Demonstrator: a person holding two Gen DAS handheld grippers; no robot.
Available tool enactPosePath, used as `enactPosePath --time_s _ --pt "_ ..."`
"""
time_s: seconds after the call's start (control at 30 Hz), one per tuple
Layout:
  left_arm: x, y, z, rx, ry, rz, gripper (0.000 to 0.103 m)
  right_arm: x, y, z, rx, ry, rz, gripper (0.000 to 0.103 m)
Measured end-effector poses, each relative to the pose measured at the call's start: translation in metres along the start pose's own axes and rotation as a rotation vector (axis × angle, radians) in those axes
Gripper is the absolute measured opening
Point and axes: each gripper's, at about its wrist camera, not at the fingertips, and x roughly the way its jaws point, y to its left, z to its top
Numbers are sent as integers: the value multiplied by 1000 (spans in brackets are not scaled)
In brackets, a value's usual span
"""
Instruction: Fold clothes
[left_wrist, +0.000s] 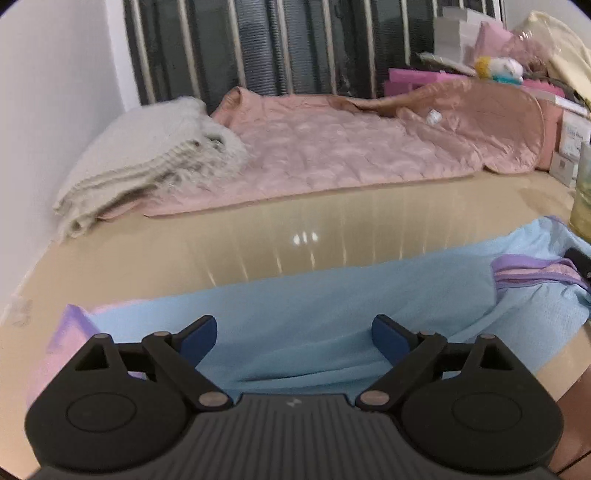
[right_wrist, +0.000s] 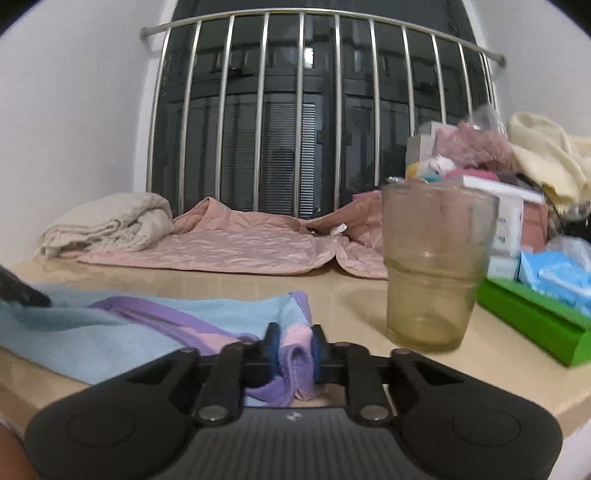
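A light blue garment (left_wrist: 314, 314) with purple and pink trim lies along the near edge of the beige table (left_wrist: 258, 229). My left gripper (left_wrist: 294, 338) is open just above the garment's middle, empty. My right gripper (right_wrist: 294, 345) is shut on a bunched pink and purple edge (right_wrist: 295, 350) of the same garment (right_wrist: 92, 332) at its right end. The trimmed end shows in the left wrist view (left_wrist: 535, 269). A dark tip of the left gripper (right_wrist: 18, 290) shows at the left of the right wrist view.
A pink quilted cover (left_wrist: 332, 147) and a folded beige knit blanket (left_wrist: 147, 158) lie at the back. A glass tumbler (right_wrist: 436, 266) stands close to the right gripper. A green tray (right_wrist: 535, 317) and stacked boxes (right_wrist: 509, 206) fill the right side. A barred window (right_wrist: 295, 110) is behind.
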Motion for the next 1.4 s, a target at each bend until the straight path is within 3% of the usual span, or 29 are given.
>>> enactPosePath --time_s 0.1,0.23,0.37,0.47,0.57,0.67,0.7,0.77,0.83,0.93,1.07,1.17,1.27,1.33,1.4 --pt "-26 36 -4 -108 -72 54 93 2 -1 12 23 32 35 11" --pt "-57 85 -18 -268 -110 135 93 -11 23 52 68 -19 152 11" --pt "-71 115 -34 -389 -106 196 93 0 91 74 153 21 355 11" --pt "-70 125 -45 -452 -79 196 93 19 151 64 157 83 426 11" --pt "-71 127 -53 -475 -61 191 93 44 191 49 149 152 375 14" --pt "-73 122 -59 -443 -62 208 93 49 209 44 84 161 359 33" --pt "-74 120 -60 -431 -64 220 93 44 206 47 81 158 393 46" --pt "-76 118 -65 -420 -61 245 93 29 192 56 107 123 452 58" --pt "-75 120 -68 -440 -53 247 93 6 172 67 112 64 474 61" --pt "-74 124 -73 -470 -40 249 93 -16 145 75 98 -29 421 60" --pt "-71 120 -74 -484 -33 226 93 12 136 60 22 81 279 25" --pt "-72 108 -69 -478 -46 159 93 33 141 43 -39 165 271 24" --pt "-78 88 -61 -392 -70 110 93 16 134 55 -12 89 287 36" --pt "-80 75 -58 -334 -88 115 97 8 121 67 47 37 298 36" --pt "-76 66 -57 -290 -87 151 98 14 122 74 26 80 315 34"
